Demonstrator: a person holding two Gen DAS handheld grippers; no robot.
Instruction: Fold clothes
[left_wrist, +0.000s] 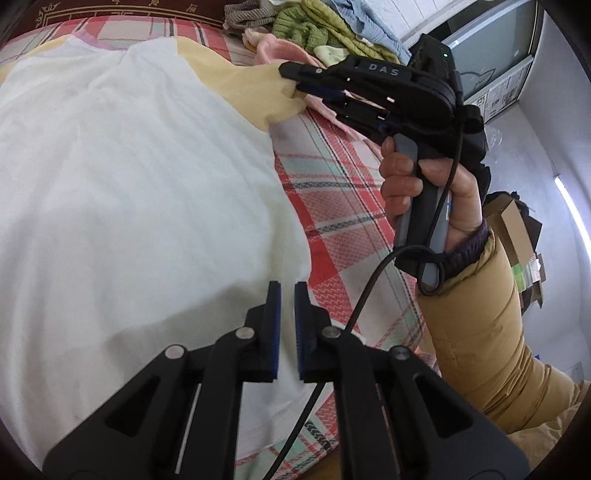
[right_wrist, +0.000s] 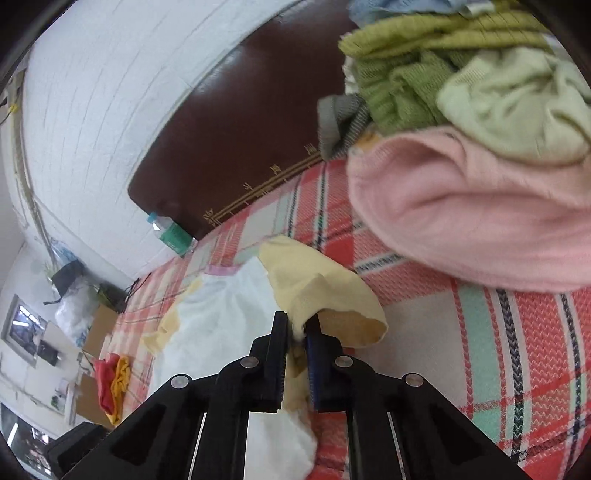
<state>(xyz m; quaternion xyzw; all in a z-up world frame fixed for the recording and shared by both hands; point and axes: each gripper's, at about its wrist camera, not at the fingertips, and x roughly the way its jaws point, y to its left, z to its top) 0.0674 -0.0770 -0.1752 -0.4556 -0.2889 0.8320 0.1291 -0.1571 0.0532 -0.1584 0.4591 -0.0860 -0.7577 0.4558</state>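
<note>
White shirt (left_wrist: 140, 206) with yellow sleeves: spread flat on the bed, covering much of the red, white and green plaid bedspread (left_wrist: 343, 206).

Yellow sleeve (right_wrist: 321, 291): lifted off the bedspread at the shirt's right side, its cuff pinched in the right gripper (right_wrist: 295, 332).

Right gripper: jaws closed narrowly on the sleeve fabric, held by the right hand (left_wrist: 424, 188) in a tan padded jacket sleeve; a black cable hangs from its handle.

Left gripper (left_wrist: 287, 295): hovers low over the shirt's near edge; jaws narrowly parted, nothing between them.

Pile of clothes (right_wrist: 461, 110): unfolded, at the head of the bed beside the lifted sleeve; green knit, pale green, pink and blue pieces.

Dark brown headboard (right_wrist: 240, 129): behind the pile.

Plastic bottle (right_wrist: 170, 230): beside the headboard.
</note>
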